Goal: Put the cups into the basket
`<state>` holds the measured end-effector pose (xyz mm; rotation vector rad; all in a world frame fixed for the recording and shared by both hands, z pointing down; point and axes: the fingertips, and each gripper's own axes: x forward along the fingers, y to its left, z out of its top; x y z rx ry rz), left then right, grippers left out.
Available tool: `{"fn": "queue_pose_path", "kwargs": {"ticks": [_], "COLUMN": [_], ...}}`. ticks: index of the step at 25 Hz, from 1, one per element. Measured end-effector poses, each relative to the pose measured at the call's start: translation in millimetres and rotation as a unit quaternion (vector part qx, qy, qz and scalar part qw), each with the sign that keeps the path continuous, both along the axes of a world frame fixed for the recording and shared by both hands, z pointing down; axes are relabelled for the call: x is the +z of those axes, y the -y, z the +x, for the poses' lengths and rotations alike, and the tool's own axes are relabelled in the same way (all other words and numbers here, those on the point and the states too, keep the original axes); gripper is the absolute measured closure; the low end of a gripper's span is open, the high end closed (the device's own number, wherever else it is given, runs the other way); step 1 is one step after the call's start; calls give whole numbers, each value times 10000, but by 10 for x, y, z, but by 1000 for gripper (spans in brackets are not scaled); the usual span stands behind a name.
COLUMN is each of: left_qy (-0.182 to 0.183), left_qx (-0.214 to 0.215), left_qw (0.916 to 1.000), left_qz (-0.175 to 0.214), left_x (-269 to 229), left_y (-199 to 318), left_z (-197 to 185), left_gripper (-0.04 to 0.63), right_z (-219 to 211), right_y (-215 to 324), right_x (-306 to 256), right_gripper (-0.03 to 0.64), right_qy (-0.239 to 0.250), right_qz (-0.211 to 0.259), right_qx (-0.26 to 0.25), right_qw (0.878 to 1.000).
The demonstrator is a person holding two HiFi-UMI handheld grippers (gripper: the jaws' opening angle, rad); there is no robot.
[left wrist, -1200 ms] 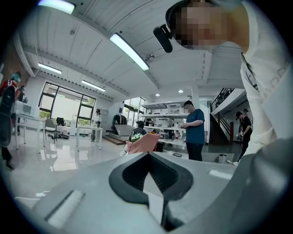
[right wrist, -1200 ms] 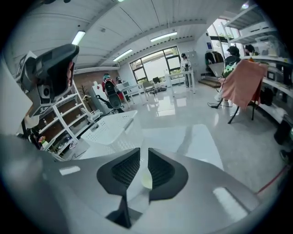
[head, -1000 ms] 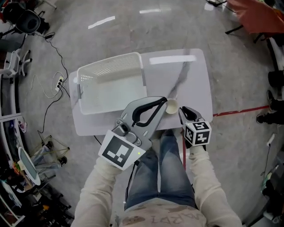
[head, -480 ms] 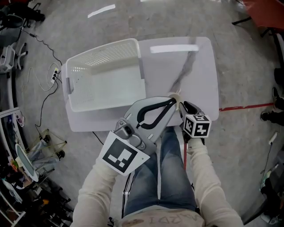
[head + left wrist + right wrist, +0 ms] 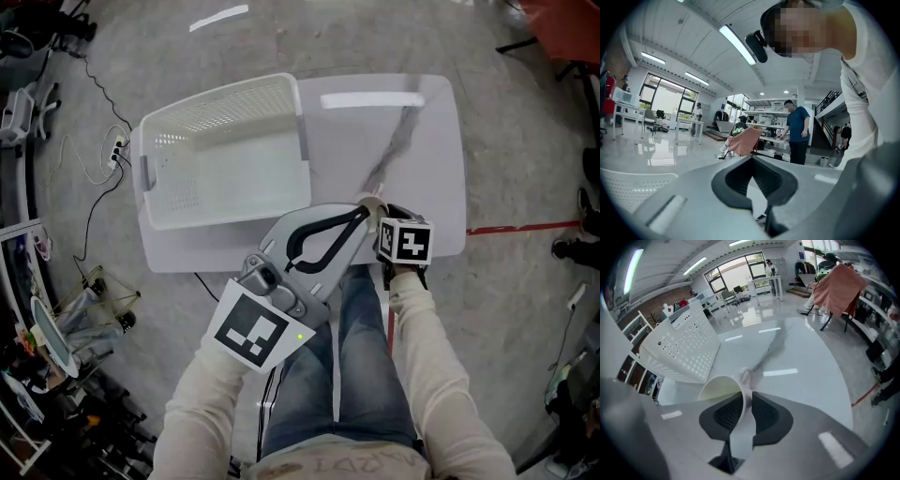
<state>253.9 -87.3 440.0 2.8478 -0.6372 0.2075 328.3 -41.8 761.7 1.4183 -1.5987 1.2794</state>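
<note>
A white cup (image 5: 723, 389) stands near the front edge of the white table (image 5: 422, 150). My right gripper (image 5: 746, 401) is shut on the cup's wall, one pad inside the rim and one outside. In the head view only a sliver of the cup (image 5: 368, 202) shows beside the right gripper (image 5: 382, 212). The white perforated basket (image 5: 220, 155) sits on the table's left half, with its side wall (image 5: 679, 345) seen beyond the cup. My left gripper (image 5: 359, 215) is raised close to the head camera, jaws shut and holding nothing. In its own view the left gripper (image 5: 751, 159) points up into the room.
A grey streak (image 5: 389, 155) runs across the tabletop. The person's jeans (image 5: 337, 347) are at the table's front edge. Cables and a power strip (image 5: 117, 150) lie on the floor at left, and red tape (image 5: 525, 227) at right. People stand far off in the left gripper view.
My right gripper has moved in to the cup and shut on its wall, its marker cube turning upward. The left gripper now covers most of the cup in the head view.
</note>
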Motion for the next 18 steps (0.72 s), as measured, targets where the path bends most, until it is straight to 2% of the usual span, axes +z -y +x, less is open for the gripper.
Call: {"fn": "queue_pose_path", "kwargs": {"ticks": [2,4,7,12,18], "left_qy": [1,-9,-8,-14,-144], "left_qx": [-49,-102,-153,-300,-627], "left_qw": [10000,9999,9999,9995,9975], "left_qz": [7,4,17,97,291], "left_x": [-14,-31,-50,-145,-520], "left_y": [7,24,32,64,173], "left_z": [-21,-34,-70,-154,-169], "left_gripper": [594,595,594,594,594], "right_z": [37,62,92,88,118], "right_y": [30,58,54,98,390], "right_x": [-1,8,-22,-223,-949], "right_gripper": [551,568,568,568,568], "right_qy": [-474,-681,-653,-546,-302], "right_qz": [-82,-87,-86,216,793], "right_qx": [-295,-429,-278,-267,-455], "right_qw": [9984,9967,9974,9979,9954]}}
